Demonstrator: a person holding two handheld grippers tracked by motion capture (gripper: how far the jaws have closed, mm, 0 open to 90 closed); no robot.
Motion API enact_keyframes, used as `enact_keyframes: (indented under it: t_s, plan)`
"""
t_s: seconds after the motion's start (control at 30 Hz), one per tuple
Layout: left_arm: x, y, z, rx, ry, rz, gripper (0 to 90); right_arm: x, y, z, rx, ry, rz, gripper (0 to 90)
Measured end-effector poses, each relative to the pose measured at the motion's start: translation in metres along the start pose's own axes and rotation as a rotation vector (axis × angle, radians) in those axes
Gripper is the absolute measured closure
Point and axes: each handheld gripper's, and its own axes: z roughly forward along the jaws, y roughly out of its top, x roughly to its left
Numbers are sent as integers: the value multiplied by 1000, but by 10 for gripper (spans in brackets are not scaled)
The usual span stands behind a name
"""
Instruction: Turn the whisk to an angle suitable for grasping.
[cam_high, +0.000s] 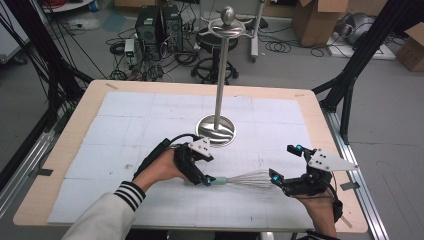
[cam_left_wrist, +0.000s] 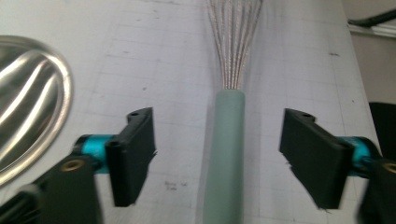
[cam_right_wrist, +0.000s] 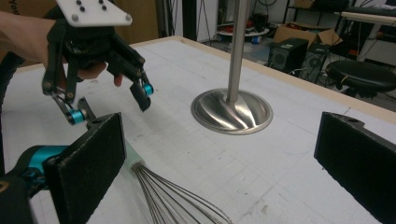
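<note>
A whisk (cam_high: 247, 179) with a pale green handle (cam_left_wrist: 229, 140) lies flat on the white mat, its wires (cam_right_wrist: 168, 196) pointing right. My left gripper (cam_high: 202, 172) is open and hovers over the handle's end. In the left gripper view the handle runs between its jaws (cam_left_wrist: 219, 158) with a gap on each side. My right gripper (cam_high: 285, 162) is open near the wire end, and nothing sits between its pads (cam_right_wrist: 224, 163). The left gripper (cam_right_wrist: 112, 102) also shows in the right gripper view, held a little above the table.
A steel stand with a round base (cam_high: 216, 131) and a tall pole (cam_high: 220, 75) stands mid-table, just behind the left hand. The wooden table edge (cam_high: 320, 115) frames the mat. Computers, a stool and cardboard boxes sit on the floor beyond.
</note>
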Motion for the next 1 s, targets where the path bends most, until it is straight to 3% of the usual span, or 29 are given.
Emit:
enact_keyframes:
  t_s: [0.1, 0.2, 0.37, 0.43, 0.53, 0.87, 0.97, 1.0]
  plan:
    - [-1, 0, -8, -23, -1, 2, 118, 0, 1, 1, 0, 2, -2, 9]
    - [-3, -2, -26, -59, 38, 6, 94, 1, 1, 2, 4, 4, -7, 9]
    - [-1, -8, -46, -76, 83, -12, 17, 2, 1, 3, 8, 7, -4, 9]
    - [-1, -14, -61, -85, 108, -24, 17, 3, 0, 4, 12, 6, -7, 9]
    - [-1, -18, -71, -100, 119, -34, 17, 3, 0, 3, 16, 7, -7, 9]
    - [-7, -42, -129, -215, 227, -77, 17, 4, 2, 2, 12, 0, -16, 9]
    - [-11, -56, -150, -272, 269, -100, 17, 4, 2, 2, 12, 3, -15, 9]
    - [-11, -56, -150, -272, 269, -100, 17, 4, 2, 2, 12, 3, -15, 9]
